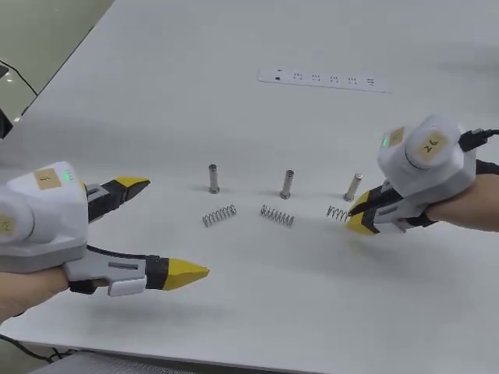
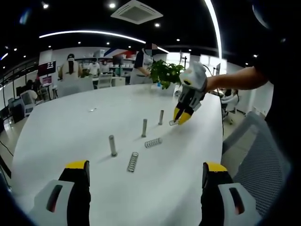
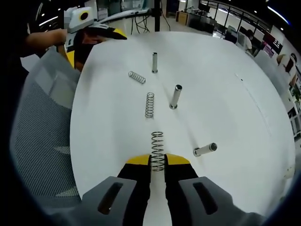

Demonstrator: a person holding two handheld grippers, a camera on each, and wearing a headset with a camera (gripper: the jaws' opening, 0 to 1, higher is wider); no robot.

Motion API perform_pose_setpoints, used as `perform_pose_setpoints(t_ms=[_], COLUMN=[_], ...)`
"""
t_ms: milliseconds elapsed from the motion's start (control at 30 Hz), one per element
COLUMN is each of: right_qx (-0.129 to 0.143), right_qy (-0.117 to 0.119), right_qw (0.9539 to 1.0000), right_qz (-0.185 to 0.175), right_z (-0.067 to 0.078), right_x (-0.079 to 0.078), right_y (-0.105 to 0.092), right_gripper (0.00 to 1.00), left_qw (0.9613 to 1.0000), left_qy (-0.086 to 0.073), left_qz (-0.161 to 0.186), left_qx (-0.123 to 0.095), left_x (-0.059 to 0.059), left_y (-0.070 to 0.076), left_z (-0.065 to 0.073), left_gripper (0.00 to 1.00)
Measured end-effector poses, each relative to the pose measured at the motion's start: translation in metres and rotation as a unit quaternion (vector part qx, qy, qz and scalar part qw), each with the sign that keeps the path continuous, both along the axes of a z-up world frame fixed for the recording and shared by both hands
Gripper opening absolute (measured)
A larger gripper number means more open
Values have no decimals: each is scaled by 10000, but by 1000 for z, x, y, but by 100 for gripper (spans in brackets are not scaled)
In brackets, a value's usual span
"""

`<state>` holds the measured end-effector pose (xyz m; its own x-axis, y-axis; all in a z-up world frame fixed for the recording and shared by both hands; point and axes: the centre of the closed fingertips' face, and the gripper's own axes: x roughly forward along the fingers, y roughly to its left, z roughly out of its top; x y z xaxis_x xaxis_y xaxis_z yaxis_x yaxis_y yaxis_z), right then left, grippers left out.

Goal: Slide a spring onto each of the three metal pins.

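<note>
Done so far: nothing, by my reading. No pin carries a spring.
Step in hand: the first pick-up, at the right end of the row.
Right tool [image 3: 157, 160]: its jaws are drawn nearly together and clamped on the near end of the right spring [image 1: 337, 213]. The rest of that spring lies on the table [image 1: 234, 93], stretching away from the tips.
Left tool [image 1: 171, 227]: its jaws are wide apart and hold nothing. It hovers over the table's near left side, apart from the row.
Pins, count: three, in a row across the table. They are the left pin [image 1: 214, 178], the middle pin [image 1: 288, 184] and the right pin [image 1: 354, 186]. All three stand on end and are bare. The right one looks tilted, though that may be the lens.
Springs, count: three, all lying flat. The left spring [image 1: 219, 216] and the middle spring [image 1: 277, 216] each lie just in front of their own pin, untouched. The right spring lies just in front of the right pin.
Tools, count: two.
Left to do: all three loadings. The gripped spring must be lifted, stood up and slid down over a pin, and then the same for the other two.
Also on the table: one power strip [image 1: 323, 79], well behind the pins.
</note>
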<state>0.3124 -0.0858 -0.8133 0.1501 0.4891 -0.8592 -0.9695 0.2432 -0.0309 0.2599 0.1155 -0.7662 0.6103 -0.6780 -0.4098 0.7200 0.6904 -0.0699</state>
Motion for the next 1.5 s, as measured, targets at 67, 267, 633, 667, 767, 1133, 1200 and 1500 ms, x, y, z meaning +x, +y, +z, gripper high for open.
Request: perform_pose_setpoints(t_ms=[67, 267, 633, 667, 767, 1133, 1200, 1500], right_qx=[6, -78, -149, -155, -213, -265, -273, -277], right_qy=[-8, -39, -52, -54, -83, -115, -124, -119], right_qw=[10000, 9993, 9966, 9963, 9955, 9942, 9941, 9933], right_qz=[76, 372, 814, 840, 918, 1031, 1044, 1118], right_z=[3, 8, 16, 16, 15, 14, 15, 15], right_x=[-4, -15, -34, -35, -37, -38, -38, -41], right_y=[1, 5, 15, 15, 16, 17, 18, 24], right_gripper=[8, 8, 8, 8, 8, 8, 8, 8], left_qw=[10000, 10000, 9998, 9997, 9996, 9989, 9988, 9977], left_qy=[2, -10, 6, 0, 5, 39, 43, 59], left_qz=[-21, -78, -215, -226, -265, -461, -480, -671], left_qx=[-3, -18, -38, -60, -138, -106, -94, -96], left_x=[-1, -2, -5, -6, -6, -5, -4, -6], left_y=[-1, -5, -15, -17, -21, -34, -35, -49], left_z=[0, 1, 3, 3, 5, 0, -1, -2], left_gripper=[97, 97, 97, 97, 97, 96, 96, 94])
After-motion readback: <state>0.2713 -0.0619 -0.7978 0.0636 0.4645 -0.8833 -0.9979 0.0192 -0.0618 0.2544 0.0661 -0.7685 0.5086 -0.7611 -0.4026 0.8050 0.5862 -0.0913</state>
